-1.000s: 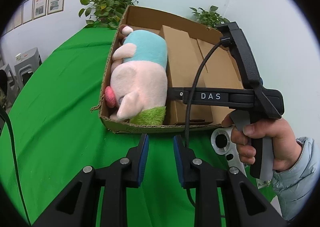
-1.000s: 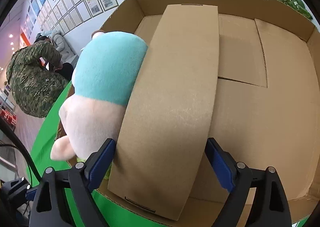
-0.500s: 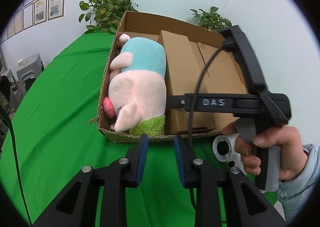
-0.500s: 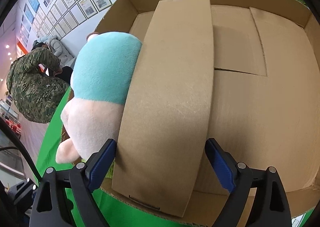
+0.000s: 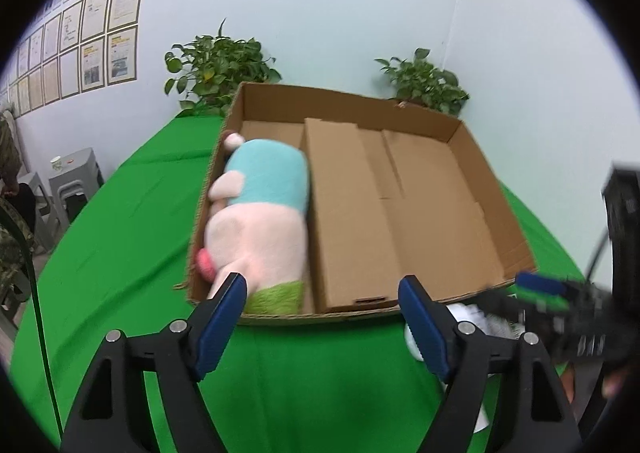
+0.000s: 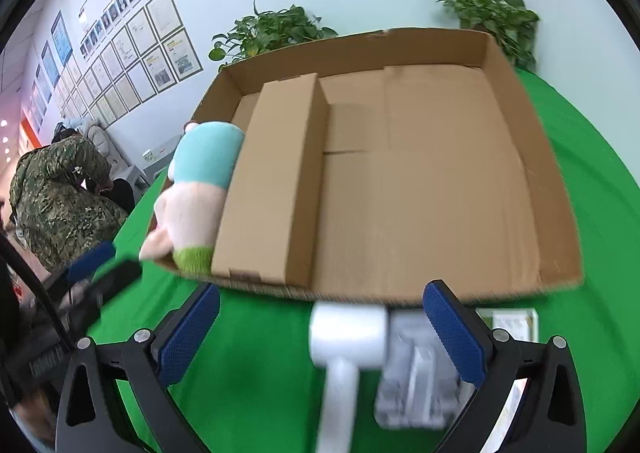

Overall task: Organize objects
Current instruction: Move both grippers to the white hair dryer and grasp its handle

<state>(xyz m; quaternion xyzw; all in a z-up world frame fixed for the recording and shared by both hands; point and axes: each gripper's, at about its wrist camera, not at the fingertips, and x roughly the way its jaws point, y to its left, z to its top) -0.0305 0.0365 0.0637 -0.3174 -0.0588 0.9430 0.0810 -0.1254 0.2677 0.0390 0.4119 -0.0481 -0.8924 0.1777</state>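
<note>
- On the green desk (image 5: pixel 120 253) at your twelve o'clock sits one big cardboard tray (image 5: pixel 492 189), open at the top.
- Done so far, by my reading: two things are packed. One plush toy (image 5: pixel 260 221) lies along the tray's nine o'clock wall, and one long carton (image 5: pixel 344 213) lies right against the toy toward three o'clock.
- The tray's three o'clock half shows only bare cardboard floor, so there is room for more.
- Left to do, as I judge it: the loose things near you. In the right wrist view one white bubble-wrapped item (image 6: pixel 344 341) lies on the desk just outside the tray's near wall, with a grey wrapped pack (image 6: pixel 416 369) touching it and one flat printed packet (image 6: pixel 512 323) at its three o'clock. Blur hides what they are.
- Your left tongs (image 5: pixel 322 317) are spread wide and hold nothing, hanging over the desk short of the tray.
- Your right tongs (image 6: pixel 320 337) are also spread wide and empty, framing the white item without touching it, as far as I can tell.
- Two potted plants (image 5: pixel 218 65) stand behind the tray.
</note>
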